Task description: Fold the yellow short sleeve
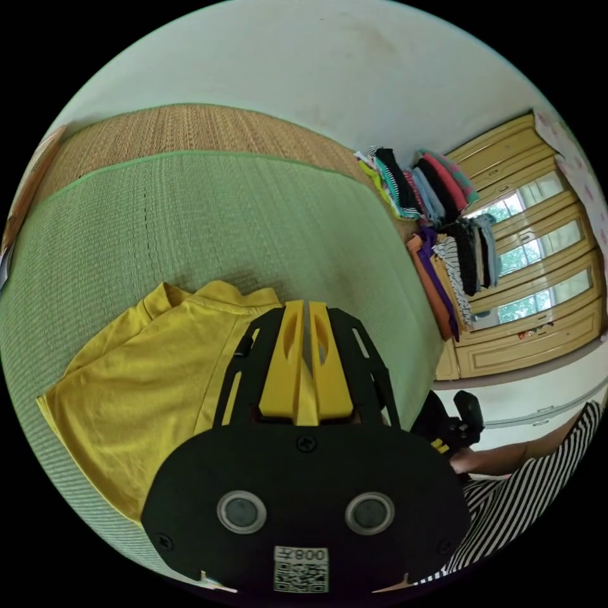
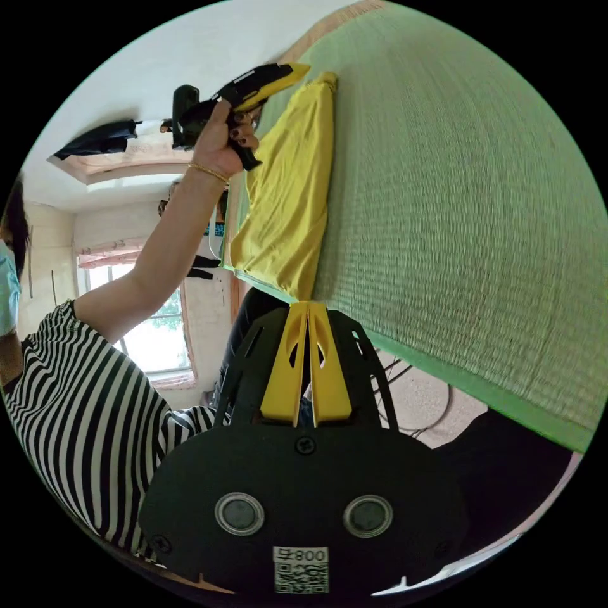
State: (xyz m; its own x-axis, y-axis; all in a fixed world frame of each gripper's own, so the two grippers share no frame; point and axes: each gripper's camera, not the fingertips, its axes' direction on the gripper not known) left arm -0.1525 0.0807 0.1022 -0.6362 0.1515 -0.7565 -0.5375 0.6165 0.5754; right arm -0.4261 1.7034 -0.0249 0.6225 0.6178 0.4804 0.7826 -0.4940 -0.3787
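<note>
Lying partly folded on the green woven mat (image 1: 221, 215), near its edge, I log the yellow short-sleeve cotton shirt (image 1: 145, 380). My left gripper (image 1: 307, 310) is clenched over its fabric. My right gripper (image 2: 308, 310) is pinched tight at the shirt's hem corner by the mat's border; stacked folded clothes (image 1: 437, 215) sit beyond the mat.

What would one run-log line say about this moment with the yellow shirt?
stage: mid-fold | yellow shirt: partly folded on green mat | left tongs: shut on shirt | right tongs: shut on shirt's edge
</note>
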